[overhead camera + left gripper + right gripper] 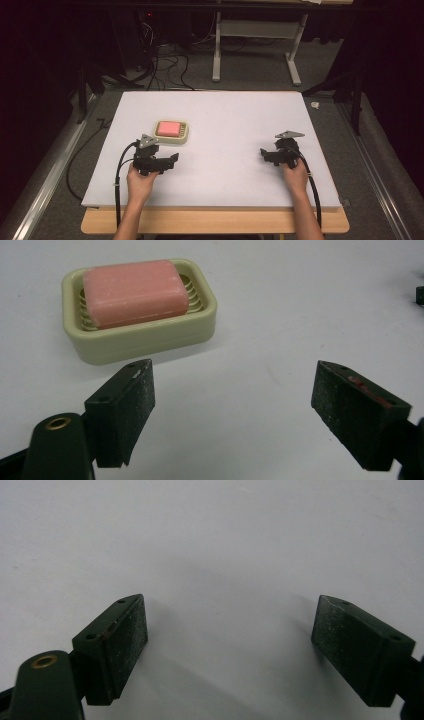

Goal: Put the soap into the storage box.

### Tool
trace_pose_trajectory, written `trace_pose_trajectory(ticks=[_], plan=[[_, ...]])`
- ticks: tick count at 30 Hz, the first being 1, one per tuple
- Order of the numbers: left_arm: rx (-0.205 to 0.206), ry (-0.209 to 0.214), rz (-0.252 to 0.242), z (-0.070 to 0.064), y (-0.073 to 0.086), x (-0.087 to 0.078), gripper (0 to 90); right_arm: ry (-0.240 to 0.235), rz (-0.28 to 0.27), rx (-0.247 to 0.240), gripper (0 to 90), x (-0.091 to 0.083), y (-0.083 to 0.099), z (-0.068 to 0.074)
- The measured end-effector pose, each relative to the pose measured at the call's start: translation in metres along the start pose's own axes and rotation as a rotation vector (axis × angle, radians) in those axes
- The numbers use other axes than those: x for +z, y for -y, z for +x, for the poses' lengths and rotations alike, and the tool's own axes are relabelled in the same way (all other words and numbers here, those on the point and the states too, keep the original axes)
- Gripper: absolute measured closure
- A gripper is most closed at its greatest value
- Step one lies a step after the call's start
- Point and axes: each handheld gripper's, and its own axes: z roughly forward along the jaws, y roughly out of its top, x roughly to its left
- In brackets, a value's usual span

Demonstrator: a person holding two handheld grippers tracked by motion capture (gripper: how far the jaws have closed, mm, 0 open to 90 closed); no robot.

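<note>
- Pink soap [134, 292] lying flat in the cream dish [145, 337], lengthwise, top face standing proud of the rim; dish [172, 138] on the white bench [225, 115], left of the middle.
- Left gripper [167, 161] just beside the dish on the near side, fingers [127, 407] spread wide and pinching nothing; dish ahead and a little to the left in the left gripper view.
- Right gripper [264, 154] well apart from the dish, off to the right, fingers [117, 647] spread as well, bare bench between them.
- Likely step: reaching in for the soap.
- To do well: swing left until centred on the dish, come down over the soap, one finger to each long side, above the rim.
- Close gently; soap probably slippery, dish light enough to lift along or slide.
- Right gripper free to steady the dish by its rim if needed.
</note>
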Motion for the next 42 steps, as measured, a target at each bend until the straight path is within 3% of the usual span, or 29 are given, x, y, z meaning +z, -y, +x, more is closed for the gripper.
trace_pose_trajectory(ticks=[15,26,42], plan=[[0.007,-0.009,0.051,0.002,0.006,0.021,19.0,0.000,0.001,0.002,15.4,0.000,0.000,0.000],[0.035,-0.027,0.093,0.000,0.009,0.038,18.9,0.000,0.000,0.002,15.4,0.000,0.000,0.000],[0.053,-0.039,0.113,-0.001,0.013,0.054,18.8,0.000,0.000,0.000,15.4,0.000,0.000,0.000]])
